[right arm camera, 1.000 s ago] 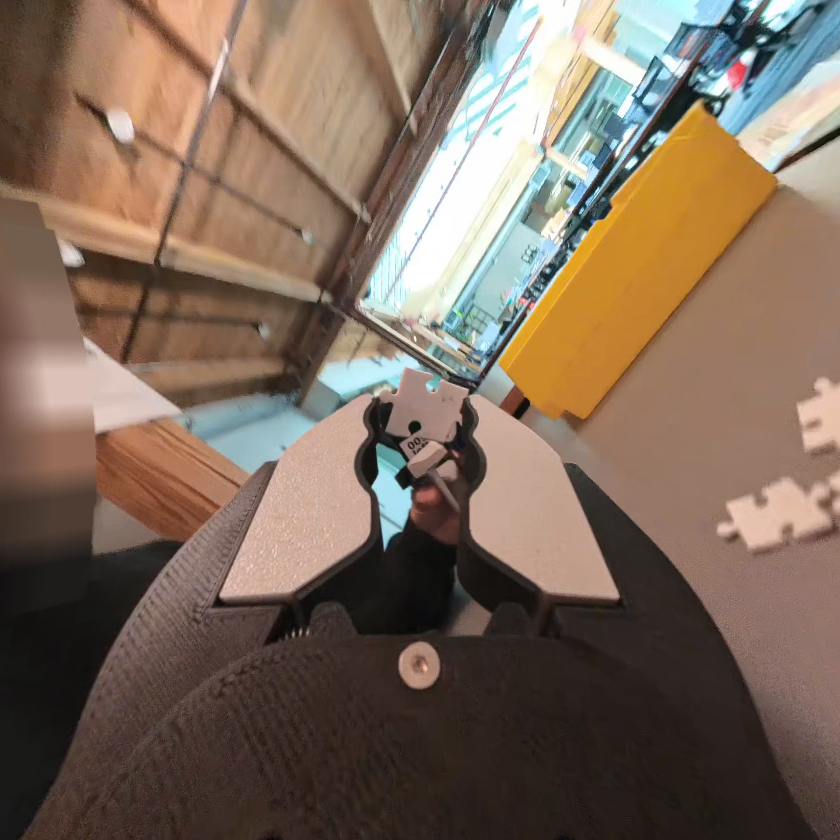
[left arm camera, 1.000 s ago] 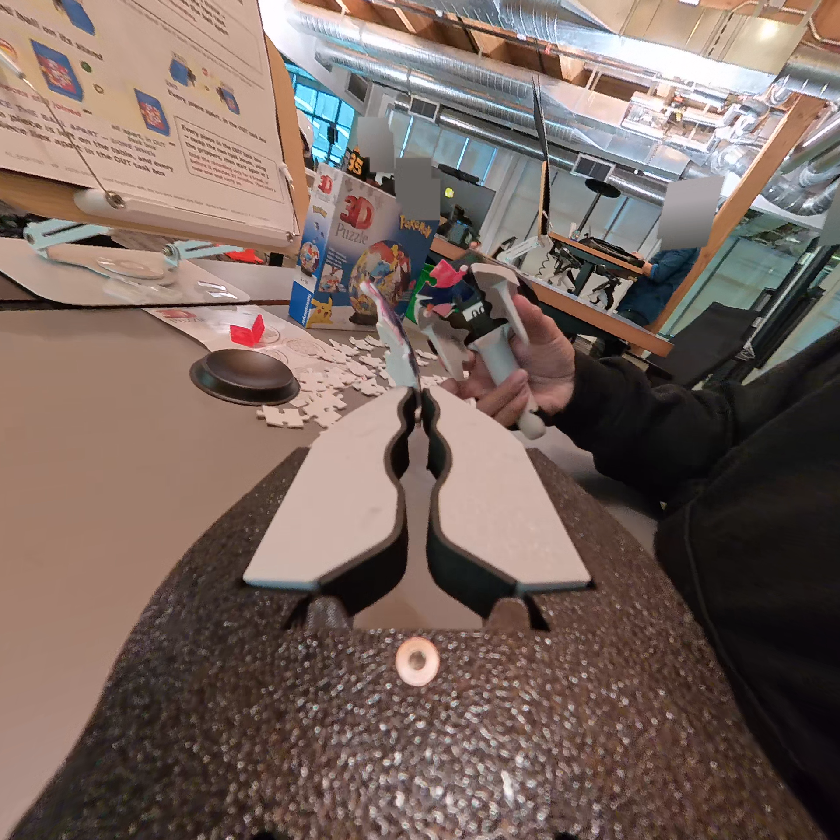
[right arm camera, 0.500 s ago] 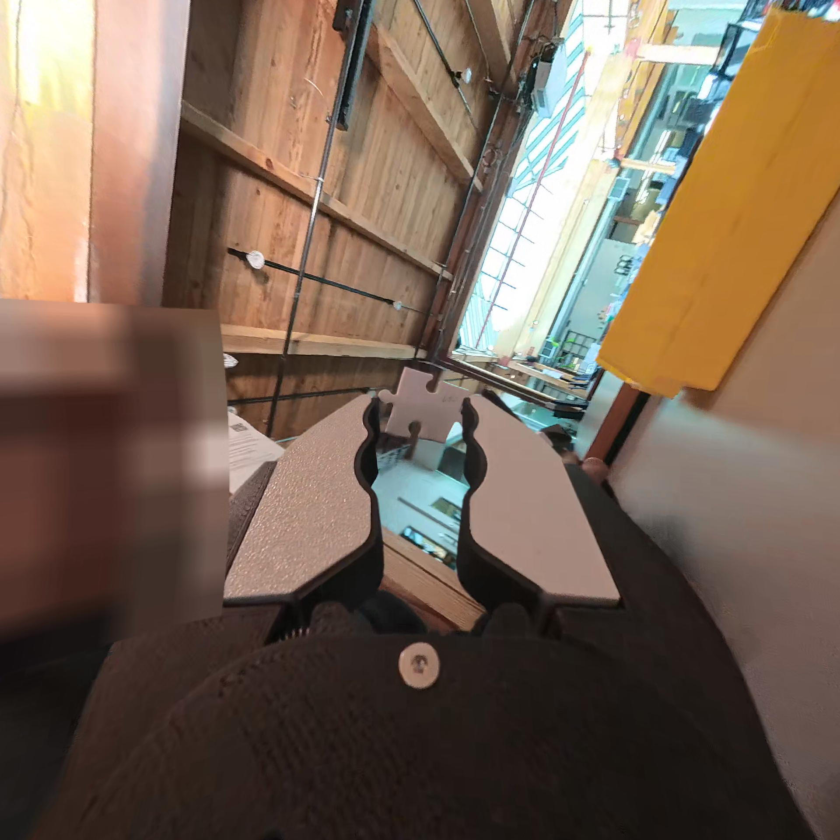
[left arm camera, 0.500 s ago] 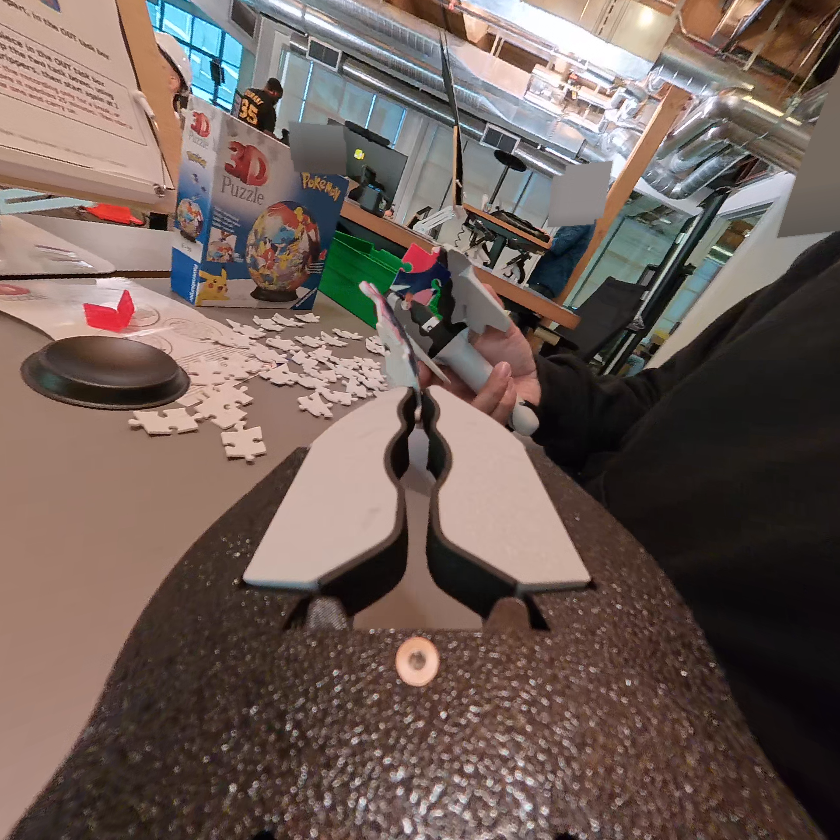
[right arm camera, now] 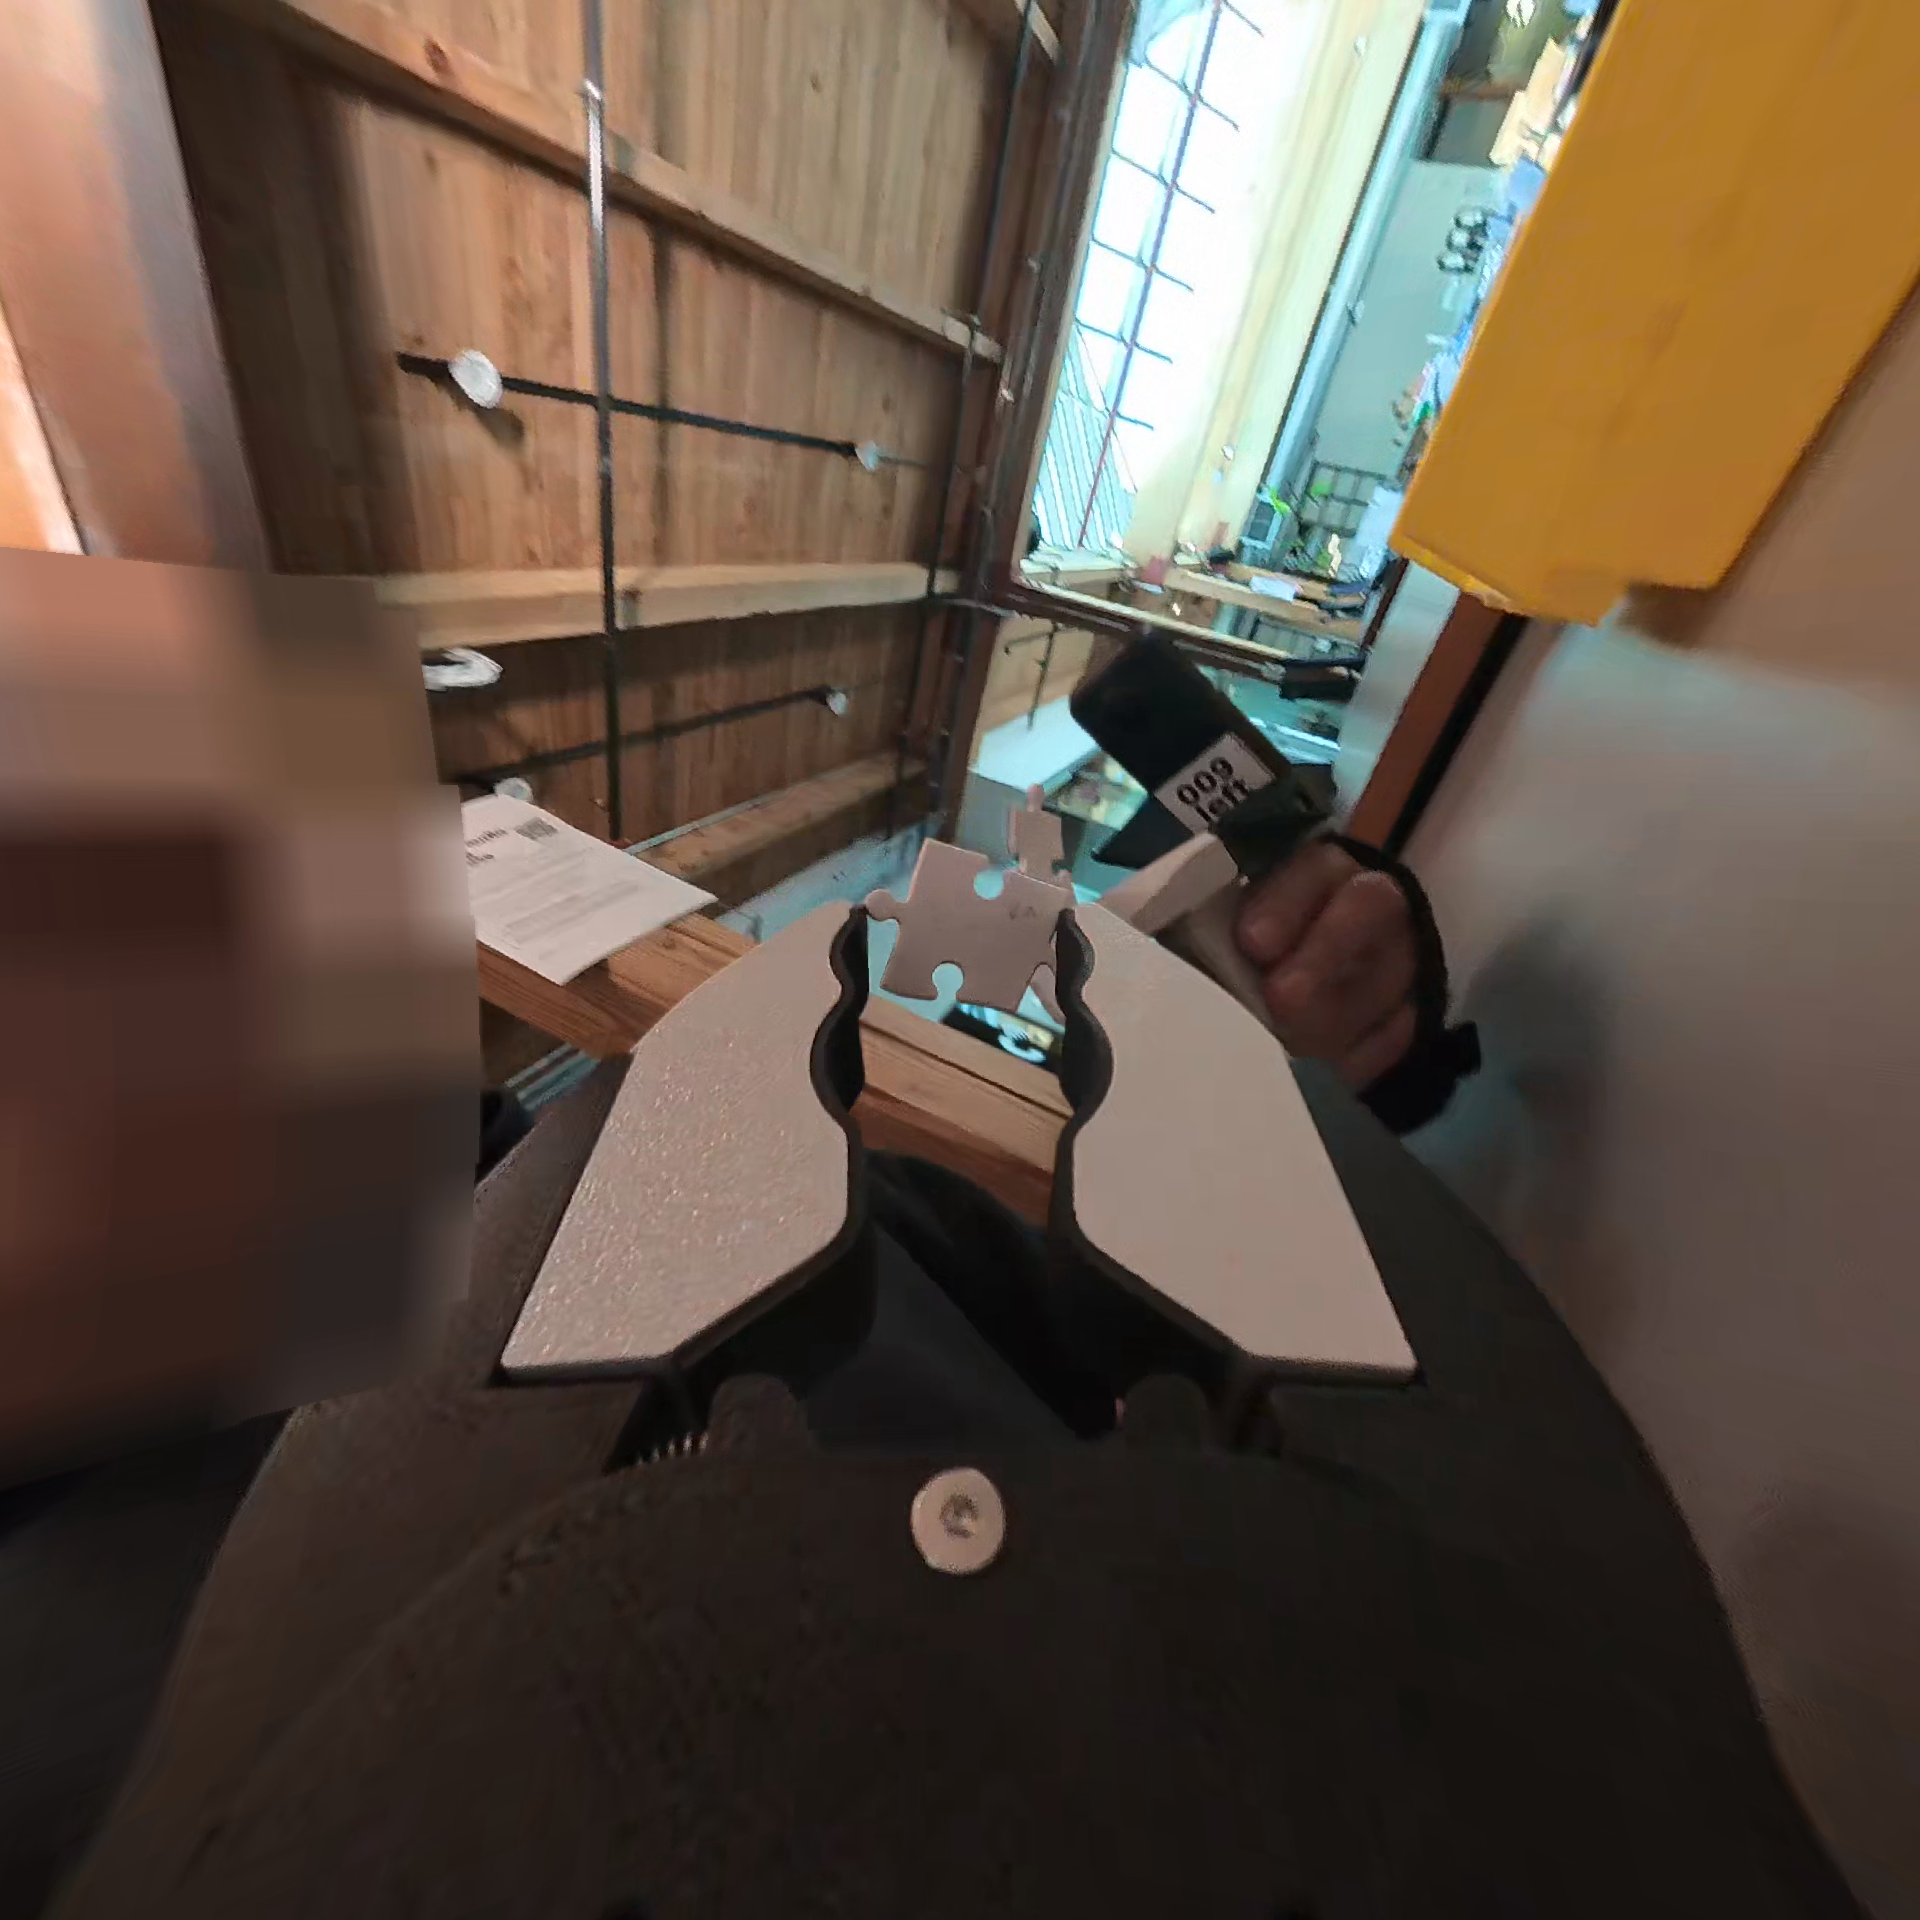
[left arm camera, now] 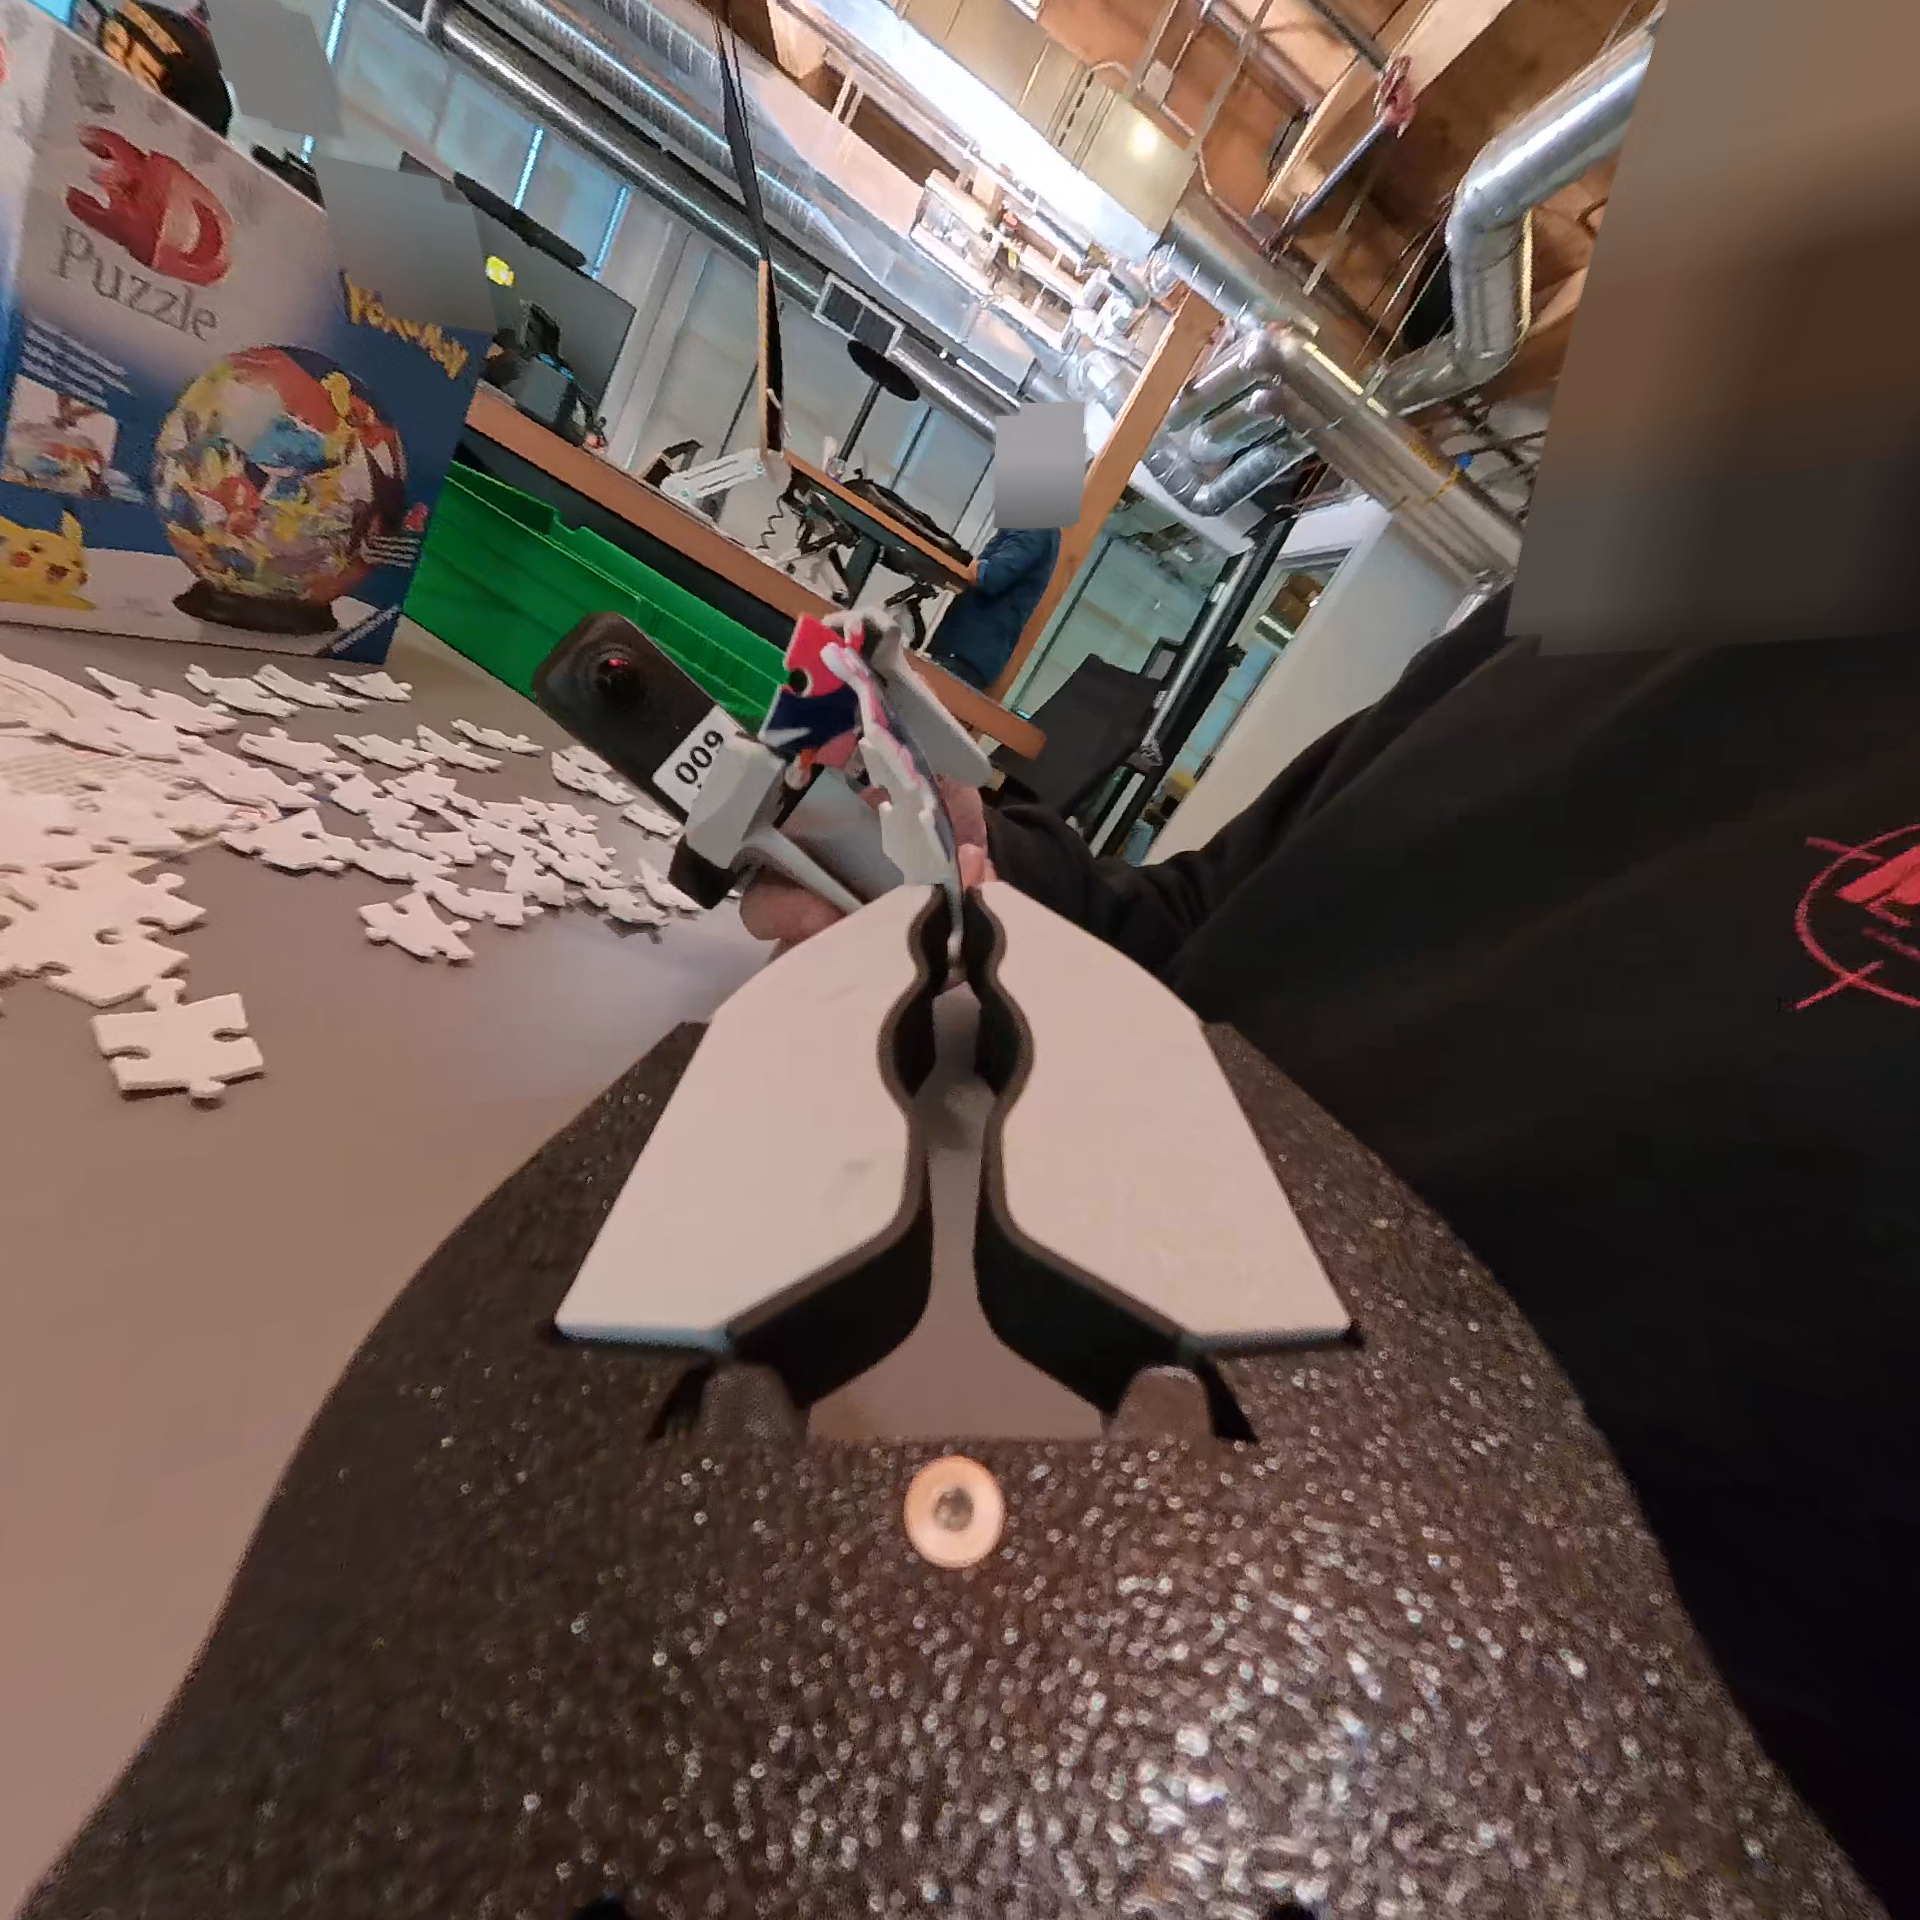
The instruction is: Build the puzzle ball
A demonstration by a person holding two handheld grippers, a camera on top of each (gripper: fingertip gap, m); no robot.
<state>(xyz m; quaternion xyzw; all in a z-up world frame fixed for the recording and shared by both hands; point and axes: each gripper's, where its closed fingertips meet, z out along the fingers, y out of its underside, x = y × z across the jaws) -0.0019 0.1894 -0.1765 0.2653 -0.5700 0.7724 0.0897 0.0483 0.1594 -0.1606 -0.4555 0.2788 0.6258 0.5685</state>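
Left gripper (left arm camera: 951,914), centre frame, clenched on the edge of a thin curved printed puzzle piece (left arm camera: 914,821) standing upright. Right gripper (right arm camera: 961,951), centre of right wrist view, clamps a flat jigsaw piece, white back showing (right arm camera: 961,940), held in the air. Loose white puzzle pieces (left arm camera: 312,800) scattered on grey table (left arm camera: 260,1195), left of frame; blue puzzle box (left arm camera: 208,416) upper left.

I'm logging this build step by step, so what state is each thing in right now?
left gripper: shut on an upright puzzle piece
right gripper: shut on a white-backed puzzle piece
loose puzzle pieces: scattered white side up on the table
puzzle box: standing upright
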